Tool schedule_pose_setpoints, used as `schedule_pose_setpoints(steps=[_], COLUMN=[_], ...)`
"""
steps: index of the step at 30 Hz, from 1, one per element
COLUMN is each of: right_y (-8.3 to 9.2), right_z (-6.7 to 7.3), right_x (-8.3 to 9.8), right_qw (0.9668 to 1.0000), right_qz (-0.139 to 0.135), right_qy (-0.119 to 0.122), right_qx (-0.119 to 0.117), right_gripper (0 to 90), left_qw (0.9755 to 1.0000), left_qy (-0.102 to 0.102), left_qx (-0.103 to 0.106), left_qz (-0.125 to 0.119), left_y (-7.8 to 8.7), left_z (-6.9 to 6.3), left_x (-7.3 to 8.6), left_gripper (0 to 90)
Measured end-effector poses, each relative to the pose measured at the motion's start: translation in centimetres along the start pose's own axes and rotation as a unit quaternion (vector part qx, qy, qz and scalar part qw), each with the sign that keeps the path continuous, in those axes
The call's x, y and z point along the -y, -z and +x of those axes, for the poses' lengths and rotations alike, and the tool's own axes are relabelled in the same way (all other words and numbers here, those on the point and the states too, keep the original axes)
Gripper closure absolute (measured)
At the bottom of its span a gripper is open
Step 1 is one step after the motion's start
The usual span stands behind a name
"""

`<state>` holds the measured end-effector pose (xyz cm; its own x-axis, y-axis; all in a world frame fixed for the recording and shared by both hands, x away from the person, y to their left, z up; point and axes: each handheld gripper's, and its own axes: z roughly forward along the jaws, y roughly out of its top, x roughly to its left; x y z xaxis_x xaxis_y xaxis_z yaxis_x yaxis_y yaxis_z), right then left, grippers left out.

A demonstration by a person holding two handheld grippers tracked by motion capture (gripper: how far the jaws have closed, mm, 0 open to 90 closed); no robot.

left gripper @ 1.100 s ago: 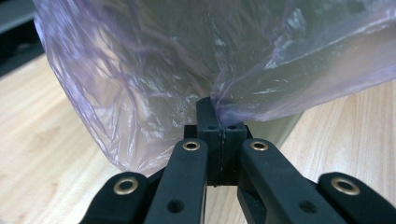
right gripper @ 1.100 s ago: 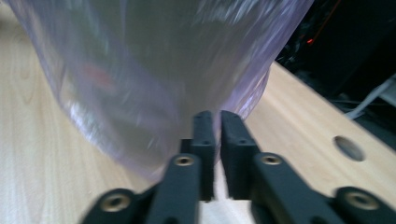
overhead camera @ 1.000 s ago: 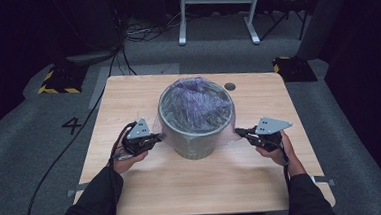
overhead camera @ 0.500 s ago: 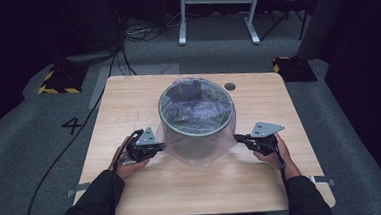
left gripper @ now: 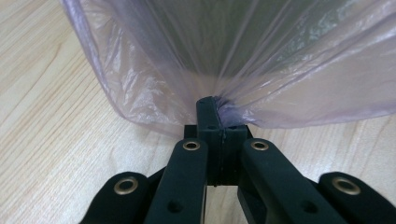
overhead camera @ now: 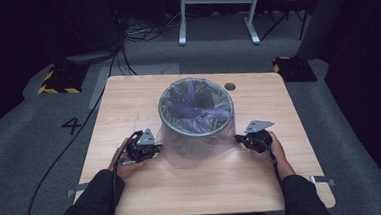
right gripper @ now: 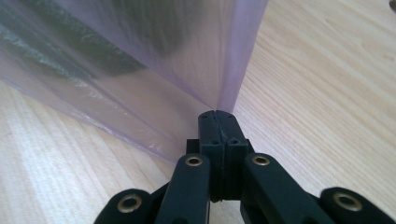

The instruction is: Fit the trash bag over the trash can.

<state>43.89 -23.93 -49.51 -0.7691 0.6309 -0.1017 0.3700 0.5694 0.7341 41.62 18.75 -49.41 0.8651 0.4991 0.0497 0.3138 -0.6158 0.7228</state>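
At the lower left of the high view, the left gripper (overhead camera: 153,148) has its jaws pressed together on the hem of the purple bin liner (overhead camera: 197,149), held low beside the wire-mesh bin (overhead camera: 196,118) at mid-frame on the wooden table (overhead camera: 128,99). At lower right, the right gripper (overhead camera: 240,138) pinches the opposite hem, seemingly so both sides of the skirt come down evenly over the bin's wall.

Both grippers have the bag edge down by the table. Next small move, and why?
Probably let go: the translucent purple plastic bag already skirts the grey mesh bin down to the wooden table, and the left gripper and right gripper pinch its hem there.
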Motion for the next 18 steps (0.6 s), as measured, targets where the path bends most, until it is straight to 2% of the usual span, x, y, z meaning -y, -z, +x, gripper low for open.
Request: schedule_pose_setpoints(steps=[2,4,5,7,8,11,12,14,16,18], right_y=[0.0,0.1,0.2,0.3,0.3,0.4,0.4,0.6,0.8,1.0], right_z=[-0.2,-0.4,-0.5,-0.6,-0.7,-0.9,-0.9,-1.0,-1.2,-1.3], right_x=[0.3,0.5,0.6,0.8,0.8,1.0,1.1,1.2,1.3,1.4], right_qw=[1.0,0.9999,0.9998,0.9997,0.9995,0.9993,0.9992,0.999,0.9987,0.9984], right_qz=[0.0,-0.003,-0.007,-0.007,-0.009,-0.012,-0.013,-0.016,-0.024,-0.028], right_qy=[-0.007,-0.017,-0.018,-0.025,-0.029,-0.035,-0.037,-0.04,-0.043,-0.047], right_qx=[0.004,0.001,0.0,0.0,-0.001,-0.004,-0.005,-0.007,-0.015,-0.012], right_gripper=[90.0,90.0,90.0,90.0,90.0,90.0,90.0,90.0,90.0,87.8], left_qw=[1.0,0.9998,0.9997,0.999,0.999,0.9978,0.9976,0.9978,0.9964,0.9957], left_qy=[0.004,0.017,0.022,0.035,0.036,0.056,0.06,0.056,0.075,0.079], left_qx=[-0.002,0.002,0.001,0.014,0.009,0.005,-0.003,-0.012,-0.015,-0.021], left_qz=[-0.002,-0.008,-0.012,-0.023,-0.027,-0.036,-0.035,-0.032,-0.035,-0.044], left_y=[0.1,0.2,0.2,0.4,0.4,0.8,1.0,1.3,1.7,2.2], left_z=[0.0,0.2,0.2,0.3,0.3,0.1,0.0,-0.4,-0.6,-0.9], left_x=[0.2,0.5,0.5,0.8,1.0,1.3,1.3,1.4,1.4,1.7], left_gripper=[89.9,89.4,87.4,84.8,81.0,59.0,50.6,38.2,22.4,15.4])
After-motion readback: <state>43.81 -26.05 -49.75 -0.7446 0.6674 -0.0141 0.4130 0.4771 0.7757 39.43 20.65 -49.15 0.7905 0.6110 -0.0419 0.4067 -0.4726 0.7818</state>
